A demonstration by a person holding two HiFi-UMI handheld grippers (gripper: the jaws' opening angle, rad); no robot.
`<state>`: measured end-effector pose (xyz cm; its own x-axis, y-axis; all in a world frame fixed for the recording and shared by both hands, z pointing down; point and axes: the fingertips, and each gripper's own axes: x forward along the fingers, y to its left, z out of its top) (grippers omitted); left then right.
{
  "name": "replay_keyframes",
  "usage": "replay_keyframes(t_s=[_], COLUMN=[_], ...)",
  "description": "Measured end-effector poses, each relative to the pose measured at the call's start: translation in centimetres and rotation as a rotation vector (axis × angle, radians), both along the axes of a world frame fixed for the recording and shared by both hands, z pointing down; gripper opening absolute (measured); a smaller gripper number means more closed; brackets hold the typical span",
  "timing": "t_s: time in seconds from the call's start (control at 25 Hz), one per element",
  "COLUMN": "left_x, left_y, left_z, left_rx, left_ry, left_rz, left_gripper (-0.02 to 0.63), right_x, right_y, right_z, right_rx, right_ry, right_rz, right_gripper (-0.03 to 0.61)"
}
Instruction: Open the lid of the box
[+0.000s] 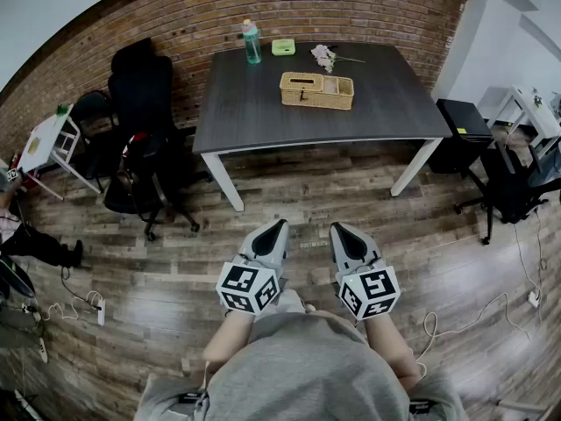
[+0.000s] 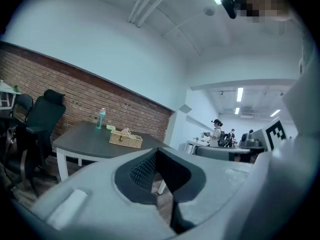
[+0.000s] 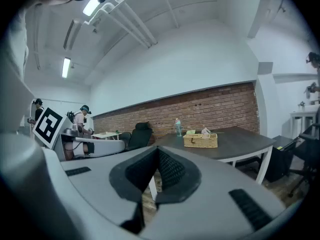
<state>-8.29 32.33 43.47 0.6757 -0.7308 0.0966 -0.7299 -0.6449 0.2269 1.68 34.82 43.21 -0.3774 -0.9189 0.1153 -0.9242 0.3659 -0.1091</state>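
A woven wicker box point(image 1: 316, 90) with its lid down sits on the dark table point(image 1: 263, 117), toward the far right; it also shows as the wicker box point(image 2: 125, 138) and the wicker box point(image 3: 200, 140) in the gripper views. My left gripper point(image 1: 277, 228) and right gripper point(image 1: 337, 230) are held close to my body over the wooden floor, well short of the table. Both are shut with nothing between the jaws, as the left gripper point(image 2: 157, 151) and right gripper point(image 3: 158, 151) views show.
On the table stand a teal bottle point(image 1: 252, 43), a green container point(image 1: 283, 47) and pink flowers point(image 1: 325, 57). Black office chairs point(image 1: 140, 121) stand left of the table, another chair point(image 1: 513, 182) and a black bin point(image 1: 463, 134) right. Cables lie on the floor. People stand far off.
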Motion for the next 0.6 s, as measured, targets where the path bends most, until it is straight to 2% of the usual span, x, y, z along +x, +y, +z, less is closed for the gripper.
replay_keyframes(t_s=[0.6], left_x=[1.4], left_y=[0.1], left_z=[0.2], left_rx=[0.004], left_ry=[-0.025], left_rz=[0.023], left_gripper=[0.017], right_x=[0.4], right_y=[-0.2], right_z=[0.3], right_rx=[-0.004], right_ry=[0.001], right_rz=[-0.013], right_gripper=[0.0])
